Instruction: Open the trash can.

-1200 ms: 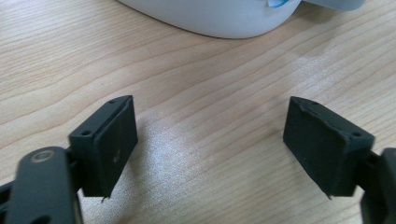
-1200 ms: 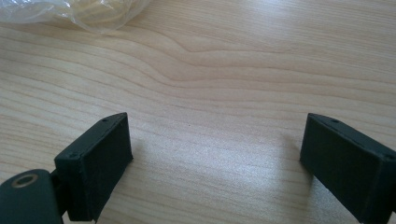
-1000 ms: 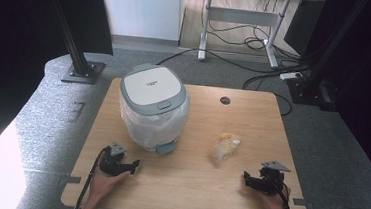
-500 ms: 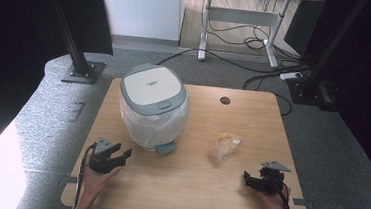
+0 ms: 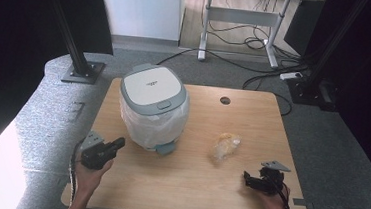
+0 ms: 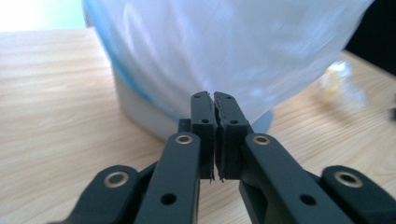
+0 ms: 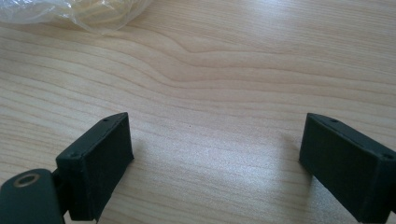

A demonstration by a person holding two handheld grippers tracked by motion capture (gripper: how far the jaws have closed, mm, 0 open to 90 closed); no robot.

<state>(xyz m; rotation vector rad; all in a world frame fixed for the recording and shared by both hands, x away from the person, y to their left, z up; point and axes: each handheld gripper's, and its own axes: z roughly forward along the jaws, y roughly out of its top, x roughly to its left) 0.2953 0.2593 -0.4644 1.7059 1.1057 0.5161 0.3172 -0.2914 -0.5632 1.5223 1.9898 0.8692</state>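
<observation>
A white bin [image 5: 153, 109] with a grey lid, closed, stands upright on the wooden table [image 5: 192, 185], a clear bag around it. A small crumpled plastic bag [image 5: 226, 144] lies to its right, apart.

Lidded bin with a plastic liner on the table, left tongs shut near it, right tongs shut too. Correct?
Not quite: the right tongs are open, jaws wide apart over bare wood in the right gripper view. The bin and shut left tongs are as stated.

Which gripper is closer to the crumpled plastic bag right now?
Right. The right gripper sits just below the crumpled plastic bag; the left gripper is across the table, beside the bin.
</observation>
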